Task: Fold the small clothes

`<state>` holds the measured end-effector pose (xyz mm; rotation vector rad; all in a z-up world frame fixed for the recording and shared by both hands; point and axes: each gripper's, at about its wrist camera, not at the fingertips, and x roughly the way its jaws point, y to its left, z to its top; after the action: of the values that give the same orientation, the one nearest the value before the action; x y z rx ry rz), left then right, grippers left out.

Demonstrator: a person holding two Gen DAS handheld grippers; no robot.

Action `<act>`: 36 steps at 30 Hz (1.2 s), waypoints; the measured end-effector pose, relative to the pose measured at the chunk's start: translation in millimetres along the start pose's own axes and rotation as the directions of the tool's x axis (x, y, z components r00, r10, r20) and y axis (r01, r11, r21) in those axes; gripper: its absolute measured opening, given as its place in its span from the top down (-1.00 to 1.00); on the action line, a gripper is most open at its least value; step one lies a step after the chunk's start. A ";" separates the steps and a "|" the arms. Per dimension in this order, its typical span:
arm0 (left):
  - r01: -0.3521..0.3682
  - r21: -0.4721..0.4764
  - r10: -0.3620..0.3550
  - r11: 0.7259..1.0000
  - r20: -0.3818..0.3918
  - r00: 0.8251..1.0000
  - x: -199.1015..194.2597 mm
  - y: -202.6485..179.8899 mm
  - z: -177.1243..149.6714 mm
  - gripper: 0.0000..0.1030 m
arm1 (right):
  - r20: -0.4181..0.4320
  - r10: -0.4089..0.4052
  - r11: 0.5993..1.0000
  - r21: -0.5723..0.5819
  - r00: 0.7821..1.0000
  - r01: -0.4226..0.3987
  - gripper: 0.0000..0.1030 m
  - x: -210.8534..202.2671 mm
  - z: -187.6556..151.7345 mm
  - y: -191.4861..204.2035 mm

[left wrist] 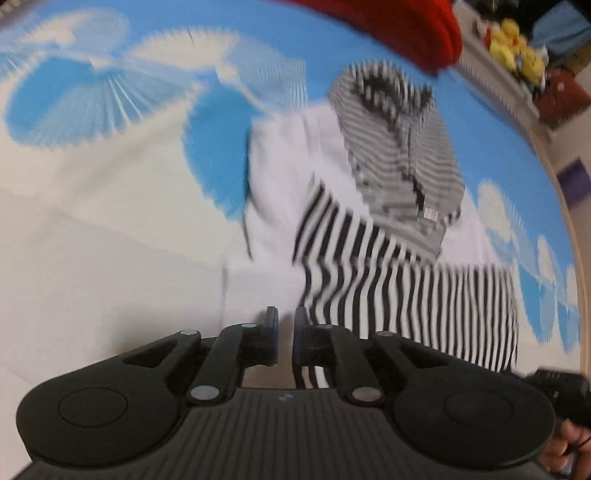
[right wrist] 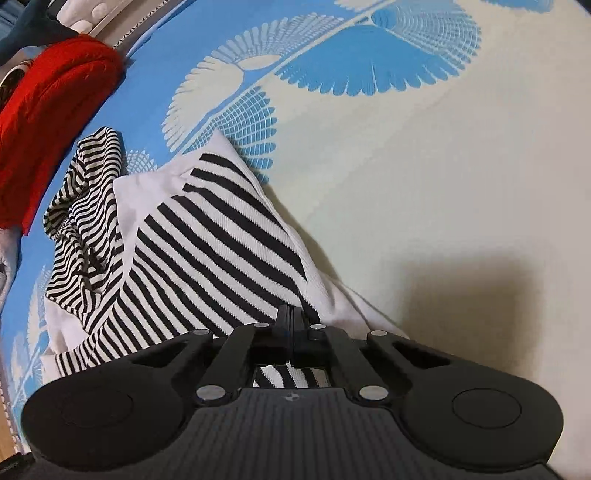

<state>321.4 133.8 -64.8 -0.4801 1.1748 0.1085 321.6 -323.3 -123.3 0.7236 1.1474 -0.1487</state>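
Observation:
A small black-and-white striped garment with white panels (right wrist: 207,236) lies on the blue-and-cream patterned sheet (right wrist: 424,155). Its fine-striped hood (right wrist: 85,206) is bunched at the far left. My right gripper (right wrist: 291,314) is shut on the garment's near striped edge. In the blurred left wrist view the same garment (left wrist: 388,273) lies ahead and to the right, with the hood (left wrist: 402,155) beyond it. My left gripper (left wrist: 286,317) is open with a narrow gap and holds nothing, just left of the garment's near edge.
A red garment (right wrist: 48,122) lies at the sheet's far left edge; it also shows in the left wrist view (left wrist: 413,29). Yellow toys (left wrist: 517,48) sit beyond the bed. A wooden bed edge (left wrist: 569,221) runs along the right.

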 end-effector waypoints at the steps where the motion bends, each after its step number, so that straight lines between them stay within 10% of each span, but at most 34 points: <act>1: 0.000 -0.015 0.000 1.000 -0.038 0.999 9.6 3.1 -1.6 0.60 | 0.001 0.000 1.000 0.003 1.000 0.000 1.00 0.4 -0.8 -1.2; 4: -0.014 -0.046 0.011 0.999 -0.051 0.999 15.1 9.7 -4.1 0.59 | 0.014 0.005 1.000 0.023 1.000 -0.005 1.00 -1.3 -1.0 -1.6; 10: 0.018 0.001 -0.018 1.000 0.019 1.000 8.7 -1.9 -1.1 0.50 | -0.011 0.172 0.981 -0.092 0.985 -0.172 0.36 -1.9 -3.5 20.8; 14: -0.044 -0.009 0.044 0.999 -0.005 0.999 19.9 1.1 -3.8 0.52 | -0.123 0.142 0.990 0.034 0.982 -0.139 0.47 23.2 -6.7 1.7; 18: -0.070 0.069 0.060 0.995 0.132 0.989 -0.1 -13.6 -2.0 0.51 | -0.047 0.129 0.984 -0.122 0.991 -0.133 0.38 3.6 -4.8 24.3; 25: -0.110 -0.012 0.110 0.994 0.041 0.993 22.4 -3.3 -1.0 0.49 | -0.143 0.151 0.988 -0.002 0.978 -0.153 0.30 23.6 -1.0 7.2; 36: -0.181 0.066 0.145 0.981 0.362 0.921 -15.1 -35.8 4.7 0.48 | 0.192 0.134 0.914 -0.403 0.972 -0.046 0.27 -34.2 3.2 56.1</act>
<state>331.2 106.2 -38.8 -0.2598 0.8563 0.2700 335.4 -290.6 -67.9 0.3860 0.8944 0.0836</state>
